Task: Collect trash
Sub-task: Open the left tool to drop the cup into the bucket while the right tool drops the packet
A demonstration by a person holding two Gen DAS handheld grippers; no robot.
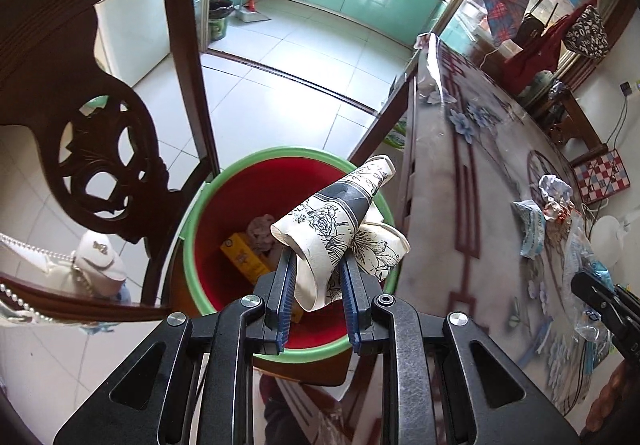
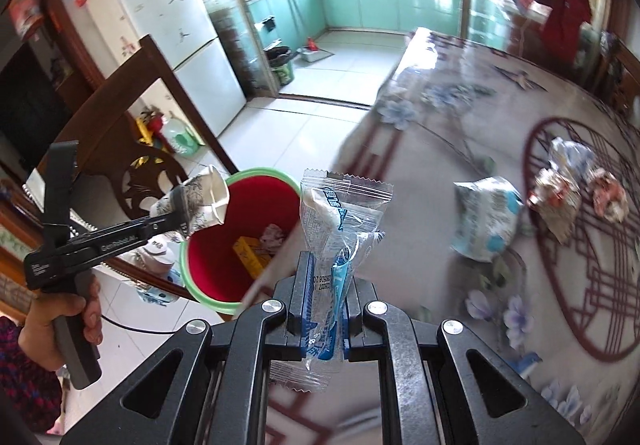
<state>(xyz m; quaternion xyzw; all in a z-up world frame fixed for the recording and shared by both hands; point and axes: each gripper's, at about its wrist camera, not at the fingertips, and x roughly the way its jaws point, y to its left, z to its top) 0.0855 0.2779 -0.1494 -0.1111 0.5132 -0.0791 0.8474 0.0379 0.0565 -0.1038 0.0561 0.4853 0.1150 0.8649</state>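
At far left stands a carved dark wooden chair (image 1: 100, 149), with a white cap (image 1: 100, 257) resting on its seat. Just beside it on the tiled floor is the red bin with a green rim (image 1: 224, 205), holding a yellow box (image 1: 244, 259) and a crumpled wad. The left gripper (image 1: 318, 265) is clamped on crushed floral paper cups (image 1: 340, 225), held above the bin's open mouth. To the right, the right gripper (image 2: 326, 285) is closed tight on a clear plastic wrapper (image 2: 340, 213) over the table edge. Further right, on the patterned table (image 2: 460, 117), lie a crumpled blue-white packet (image 2: 486, 221) and several crumpled wrappers (image 2: 576, 181).
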